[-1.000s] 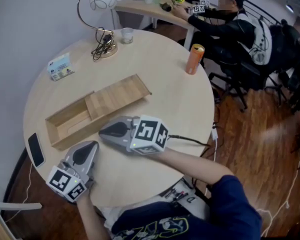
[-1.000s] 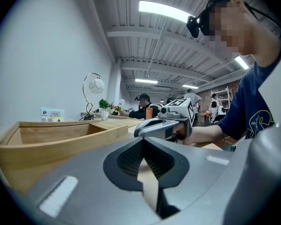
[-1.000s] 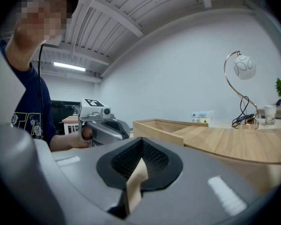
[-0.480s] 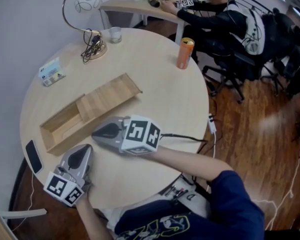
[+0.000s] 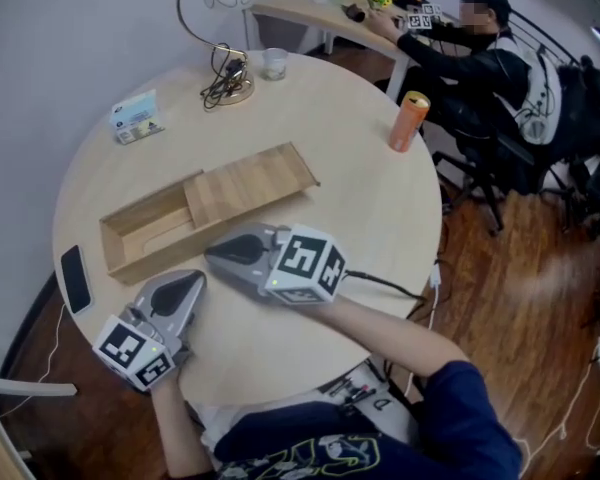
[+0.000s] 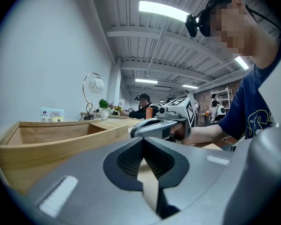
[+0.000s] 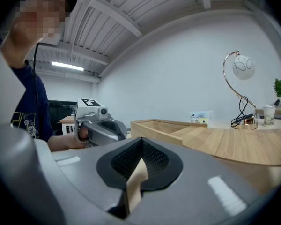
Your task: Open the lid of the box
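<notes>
Both sets of fingers are together and empty. My left gripper point(image 5: 192, 280) and right gripper point(image 5: 210, 255) sit low on the tabletop point(image 5: 360, 208). Just ahead of the fingers lies the box point(image 5: 145, 230), its lid point(image 5: 250, 183) slid halfway off — so, I judge, nothing needs holding.

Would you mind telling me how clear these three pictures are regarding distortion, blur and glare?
Head view: evenly lit and sharp across the table, though the floor at right looks smeared, and a mosaic hides the seated person's face. Left gripper view: heavy fisheye with dark corners; the ceiling light glares. Right gripper view: same fisheye; the lamp is crisp against a softly lit wall.
</notes>
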Tool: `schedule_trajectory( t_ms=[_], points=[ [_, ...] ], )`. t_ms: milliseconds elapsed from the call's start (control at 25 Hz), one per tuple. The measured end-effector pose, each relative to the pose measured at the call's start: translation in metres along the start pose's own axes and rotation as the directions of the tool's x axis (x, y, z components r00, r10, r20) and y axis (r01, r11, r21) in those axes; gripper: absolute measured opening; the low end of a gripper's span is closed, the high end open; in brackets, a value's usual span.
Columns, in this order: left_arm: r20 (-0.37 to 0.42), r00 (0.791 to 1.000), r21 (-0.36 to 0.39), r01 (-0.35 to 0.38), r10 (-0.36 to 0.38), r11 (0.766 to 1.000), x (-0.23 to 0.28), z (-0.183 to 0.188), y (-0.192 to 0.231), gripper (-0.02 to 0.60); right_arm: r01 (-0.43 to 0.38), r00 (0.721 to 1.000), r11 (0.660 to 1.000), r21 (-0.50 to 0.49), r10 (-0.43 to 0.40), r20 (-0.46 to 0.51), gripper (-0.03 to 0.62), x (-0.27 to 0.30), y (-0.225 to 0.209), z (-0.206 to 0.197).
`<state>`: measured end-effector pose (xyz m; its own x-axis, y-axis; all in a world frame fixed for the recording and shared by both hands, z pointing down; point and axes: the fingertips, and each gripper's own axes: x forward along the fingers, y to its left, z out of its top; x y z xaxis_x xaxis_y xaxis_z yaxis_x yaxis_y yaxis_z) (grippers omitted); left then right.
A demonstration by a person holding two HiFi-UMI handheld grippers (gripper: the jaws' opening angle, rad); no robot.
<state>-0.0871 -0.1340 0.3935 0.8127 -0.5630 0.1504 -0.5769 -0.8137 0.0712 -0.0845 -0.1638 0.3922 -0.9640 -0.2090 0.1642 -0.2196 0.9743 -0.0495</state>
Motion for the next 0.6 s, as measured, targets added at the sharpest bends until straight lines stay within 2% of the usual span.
schedule_trajectory(
  t_ms=[280,600],
  points=[
    [0.002,1.000,-0.001,-0.012,0.012,1.000,-0.0006,0.0000,-0.0003,0.003,-0.038,0.999,0.999,-0.013,0.038,-0.008,0.009,0.0027,0.0036,-0.0008],
    [0.004,1.000,-0.002,-0.003,0.003,1.000,0.0029,0.0007,-0.0015,0.003,-0.023,1.000,1.000,-0.002,0.023,-0.001,0.009,-0.0007,0.0008,-0.0009]
  ],
)
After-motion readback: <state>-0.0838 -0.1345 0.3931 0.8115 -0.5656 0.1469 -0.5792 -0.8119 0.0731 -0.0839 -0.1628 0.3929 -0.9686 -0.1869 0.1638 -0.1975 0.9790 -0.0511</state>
